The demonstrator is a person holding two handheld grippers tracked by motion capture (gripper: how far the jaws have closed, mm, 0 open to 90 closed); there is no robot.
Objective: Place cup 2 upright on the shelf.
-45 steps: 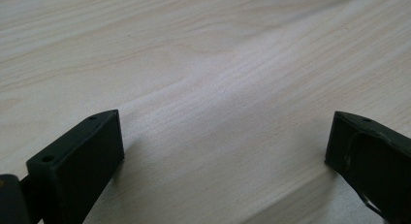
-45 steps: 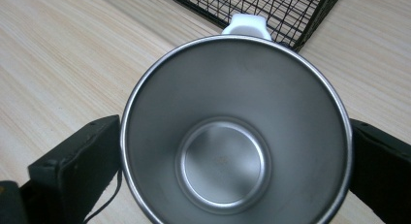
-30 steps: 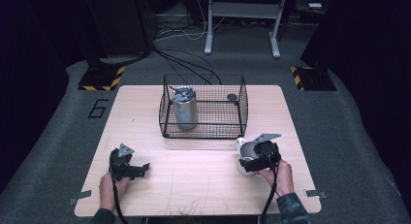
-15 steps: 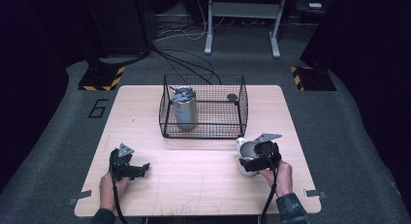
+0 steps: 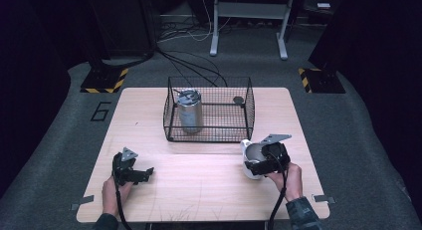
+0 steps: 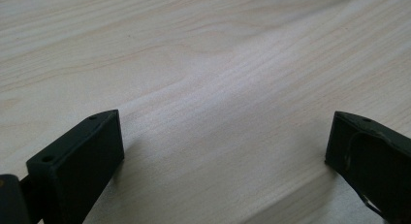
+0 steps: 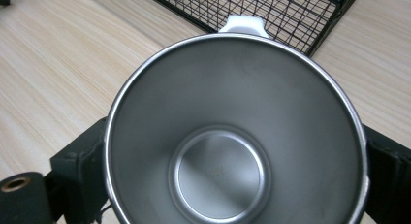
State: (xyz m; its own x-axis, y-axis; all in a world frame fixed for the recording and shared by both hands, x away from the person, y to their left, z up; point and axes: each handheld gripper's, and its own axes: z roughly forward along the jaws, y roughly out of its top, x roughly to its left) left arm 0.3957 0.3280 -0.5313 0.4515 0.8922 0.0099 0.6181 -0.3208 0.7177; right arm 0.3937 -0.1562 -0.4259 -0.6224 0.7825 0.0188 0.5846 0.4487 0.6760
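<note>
A white mug (image 5: 248, 153) with a steel inside sits low over the table at the front right, and my right gripper (image 5: 255, 165) is shut on it. In the right gripper view I look straight down into the mug (image 7: 223, 112); its white handle (image 7: 241, 23) points away toward the basket, with one black jaw on each side of the rim. At the front left, my left gripper (image 5: 145, 173) rests open on the table. Its jaws stand wide apart over bare wood (image 6: 223, 78) with nothing between them.
A black wire basket (image 5: 219, 126) stands at the table's middle back, just beyond the mug (image 7: 271, 10). Inside it a steel lidded canister (image 5: 189, 110) stands upright at the left, and a small dark round thing (image 5: 238, 99) lies at the back right.
</note>
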